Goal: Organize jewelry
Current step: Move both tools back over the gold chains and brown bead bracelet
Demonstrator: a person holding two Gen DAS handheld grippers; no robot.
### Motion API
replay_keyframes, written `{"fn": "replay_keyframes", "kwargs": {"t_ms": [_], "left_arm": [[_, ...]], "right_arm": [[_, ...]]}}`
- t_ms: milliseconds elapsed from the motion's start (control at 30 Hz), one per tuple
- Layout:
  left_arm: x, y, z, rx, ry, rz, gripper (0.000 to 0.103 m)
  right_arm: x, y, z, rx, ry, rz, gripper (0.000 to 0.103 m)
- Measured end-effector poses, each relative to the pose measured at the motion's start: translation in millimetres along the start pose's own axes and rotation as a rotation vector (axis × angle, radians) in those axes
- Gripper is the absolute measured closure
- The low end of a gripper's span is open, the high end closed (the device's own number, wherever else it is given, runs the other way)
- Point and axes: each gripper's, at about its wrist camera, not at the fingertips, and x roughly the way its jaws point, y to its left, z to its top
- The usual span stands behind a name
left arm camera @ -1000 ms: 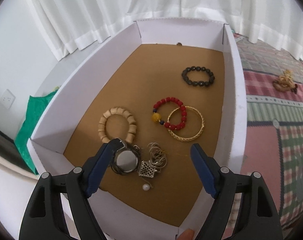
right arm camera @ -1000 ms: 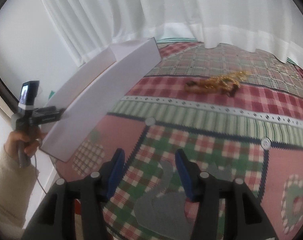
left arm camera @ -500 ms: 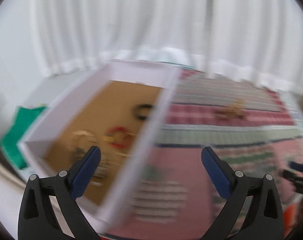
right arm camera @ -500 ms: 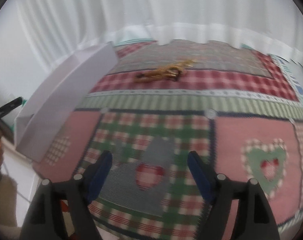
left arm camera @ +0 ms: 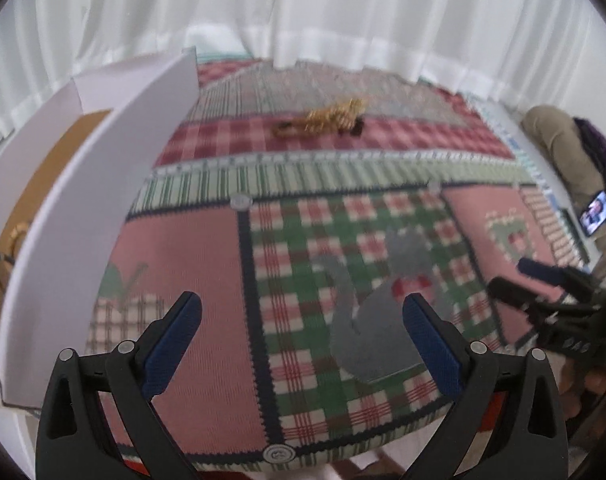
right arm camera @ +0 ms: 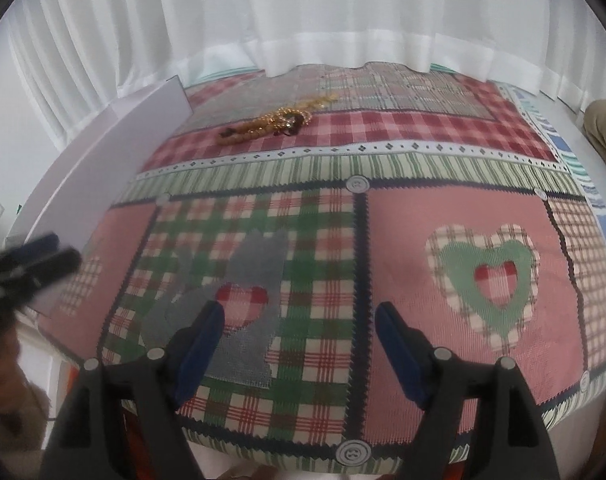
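Note:
A small pile of gold and brown jewelry (left arm camera: 323, 122) lies on the far part of the patchwork cloth; it also shows in the right wrist view (right arm camera: 277, 122). A white box (left arm camera: 83, 184) with a brown floor stands at the left, its wall hiding most of the pieces inside; its wall shows in the right wrist view (right arm camera: 103, 152). My left gripper (left arm camera: 303, 336) is open and empty above the near cloth. My right gripper (right arm camera: 301, 336) is open and empty above the near cloth, far from the pile.
The patchwork cloth (right arm camera: 383, 240) covers the table. White curtains (right arm camera: 303, 12) hang behind. The right gripper (left arm camera: 551, 300) shows at the right edge of the left wrist view, and a phone screen (left arm camera: 595, 213) glows beyond it.
My left gripper has swung right, from over the box's jewelry to over the cloth, and its jaws stand wider. My right gripper has turned right and opened wider.

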Motion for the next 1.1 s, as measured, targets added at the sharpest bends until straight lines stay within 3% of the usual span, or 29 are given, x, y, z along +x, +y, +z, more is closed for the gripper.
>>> {"fn": "replay_keyframes", "kwargs": {"t_ms": [267,467,700,900,1100], "left_arm": [[22.4,4.5,-6.2,-0.024,0.074,0.074,0.002],[30.2,5.7,-4.1,-0.045,0.075,0.103,0.002],[34.5,8.4,-3.2,-0.068,0.057,0.140,0.003],[34.8,-0.4,-4.1,-0.018,0.042,0.115,0.003],[49.7,-4.2,-6.5,0.010,0.139,0.091,0.003]], "right_arm": [[6.8,0.8,1.5,-0.007,0.009,0.012,0.024],[8.7,7.6,5.0,-0.074,-0.002,-0.031,0.024],[16.8,0.8,3.3,-0.048,0.027,0.001,0.024],[21.3,-3.9,3.4,-0.015,0.040,0.023,0.024],[26.0,-4.7,2.5,-0.008,0.052,0.037,0.024]]}}
